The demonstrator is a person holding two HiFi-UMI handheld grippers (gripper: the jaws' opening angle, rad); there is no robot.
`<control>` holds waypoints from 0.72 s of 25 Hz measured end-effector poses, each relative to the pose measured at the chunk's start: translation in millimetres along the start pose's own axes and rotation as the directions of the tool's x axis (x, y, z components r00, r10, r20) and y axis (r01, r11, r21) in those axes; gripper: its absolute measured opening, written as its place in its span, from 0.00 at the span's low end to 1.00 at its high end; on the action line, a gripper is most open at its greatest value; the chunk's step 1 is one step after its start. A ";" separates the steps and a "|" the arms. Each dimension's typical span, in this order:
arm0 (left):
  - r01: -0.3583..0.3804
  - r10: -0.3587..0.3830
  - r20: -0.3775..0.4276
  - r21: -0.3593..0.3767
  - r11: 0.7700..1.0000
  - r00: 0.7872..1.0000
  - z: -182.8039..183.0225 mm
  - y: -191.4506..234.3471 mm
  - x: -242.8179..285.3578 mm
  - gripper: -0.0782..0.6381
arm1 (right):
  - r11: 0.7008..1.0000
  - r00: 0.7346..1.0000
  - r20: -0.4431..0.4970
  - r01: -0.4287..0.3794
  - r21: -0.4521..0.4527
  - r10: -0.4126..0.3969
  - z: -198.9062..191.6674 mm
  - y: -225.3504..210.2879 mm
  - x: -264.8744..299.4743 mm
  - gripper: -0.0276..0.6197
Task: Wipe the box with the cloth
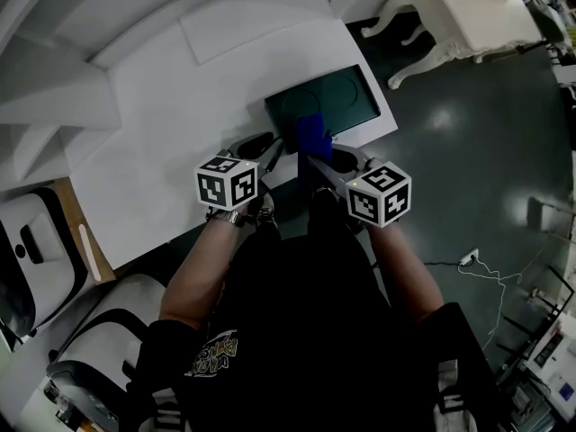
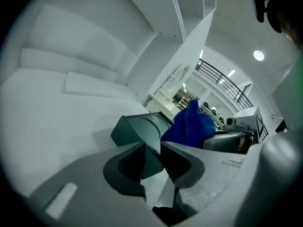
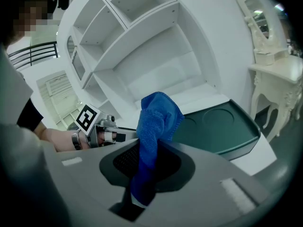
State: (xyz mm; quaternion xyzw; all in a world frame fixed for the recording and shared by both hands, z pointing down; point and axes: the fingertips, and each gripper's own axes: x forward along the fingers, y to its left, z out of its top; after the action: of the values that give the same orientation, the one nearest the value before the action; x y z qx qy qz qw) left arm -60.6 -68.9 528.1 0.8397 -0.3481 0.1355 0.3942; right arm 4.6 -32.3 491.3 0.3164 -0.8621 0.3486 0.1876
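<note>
A dark green box with round recesses in its top lies at the right end of the white table. My right gripper is shut on a blue cloth, which stands up out of the jaws at the box's near edge. The right gripper view shows the cloth pinched in the gripper, in front of the box. My left gripper sits at the box's near left corner. In its own view the jaws stand close together with the box's corner wedged between them, the cloth beside it.
A flat white panel lies at the table's back, below white shelves. An ornate white dressing table stands on the dark floor to the right. White chairs are at the left. A cable runs across the floor.
</note>
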 end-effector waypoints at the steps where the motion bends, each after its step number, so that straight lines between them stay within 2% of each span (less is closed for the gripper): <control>1: -0.012 0.012 -0.002 -0.009 1.000 1.000 -0.8 2.2 4.2 0.24 | 1.000 1.000 -0.010 -0.004 -0.003 0.004 -1.2 -3.0 1.6 0.19; 5: -0.054 0.054 -0.010 -0.061 0.997 0.999 -6.2 11.9 17.4 0.26 | 1.000 0.999 -0.042 -0.022 -0.014 0.021 -4.2 -10.6 9.0 0.19; 9: -0.052 0.054 0.016 -0.133 0.990 0.998 -4.1 17.8 22.2 0.30 | 0.999 0.996 -0.081 -0.034 -0.034 0.032 -5.6 -14.1 24.1 0.19; 18: -0.044 0.051 0.030 -0.191 0.981 0.998 -7.2 16.5 31.3 0.29 | 0.998 0.980 -0.197 -0.035 -0.056 0.023 -19.4 -21.2 51.9 0.19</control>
State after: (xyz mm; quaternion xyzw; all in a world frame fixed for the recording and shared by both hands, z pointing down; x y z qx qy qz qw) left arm -49.1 -85.7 557.9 0.7918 -0.3862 0.0963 0.4632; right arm -16.9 -51.7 543.0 0.2623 -0.8539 0.3552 0.2756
